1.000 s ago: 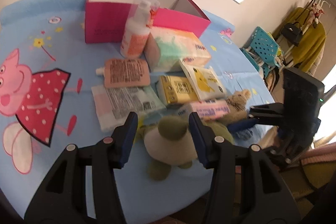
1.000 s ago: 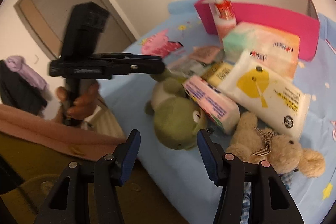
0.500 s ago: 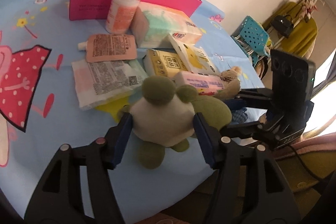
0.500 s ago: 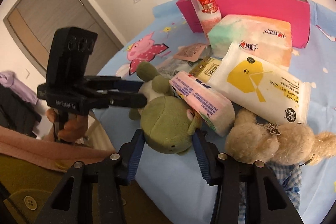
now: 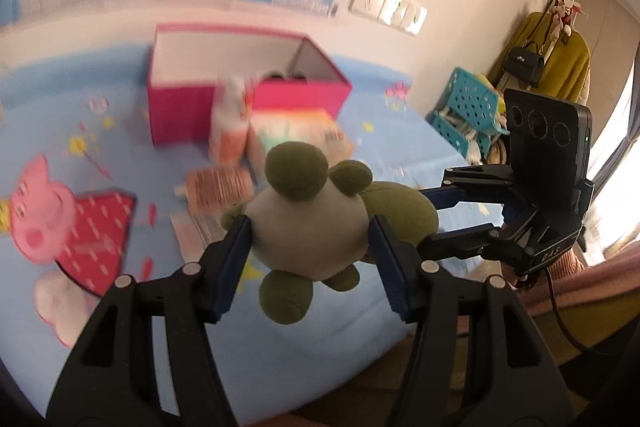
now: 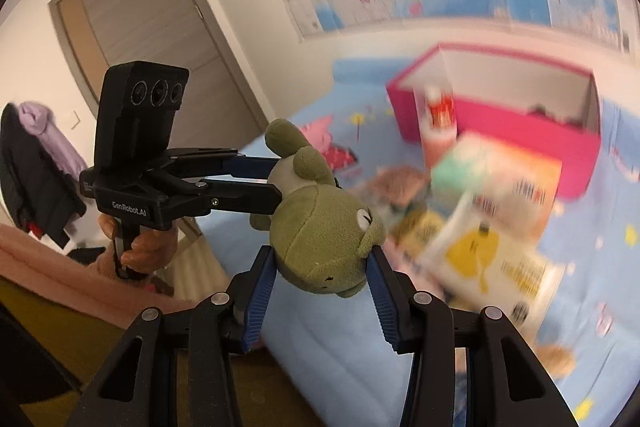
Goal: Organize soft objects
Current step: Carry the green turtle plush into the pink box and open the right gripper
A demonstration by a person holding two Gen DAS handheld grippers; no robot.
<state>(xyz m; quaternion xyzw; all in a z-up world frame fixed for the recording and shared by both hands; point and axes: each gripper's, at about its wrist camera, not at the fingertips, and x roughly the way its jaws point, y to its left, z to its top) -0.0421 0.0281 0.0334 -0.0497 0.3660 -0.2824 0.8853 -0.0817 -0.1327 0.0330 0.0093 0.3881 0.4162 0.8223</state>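
Left wrist view: the left gripper (image 5: 310, 241) has its two blue pads pressed against the pale belly of the green plush frog (image 5: 316, 223), and the toy now hangs clear above the blue cartoon-print cover (image 5: 280, 347). Half a second ago it rested on that cover among the packets; a second ago neither gripper had closed on it. Right wrist view: the right gripper (image 6: 322, 273) clamps the frog's (image 6: 324, 247) head from the opposite side, so both tools hold one toy between them — a two-handed lift. Judged from this, the pick-up step is done and the carry has begun; the open pink box (image 5: 240, 87) at the back of the cover is the likely destination, well apart from the toy at present.

Motion blur smears nearly everything behind the frog. The bottle (image 5: 230, 131) standing in front of the box, the pastel tissue pack (image 5: 296, 131) beside it and the yellow-marked wipes packet (image 6: 492, 259) show as colour patches only — their print is unreadable. A dark shape lies inside the box, too blurred to identify. The tan teddy (image 6: 554, 357) is cut down to a fuzzy patch at the lower right. The frog's body hides the packets directly behind it.
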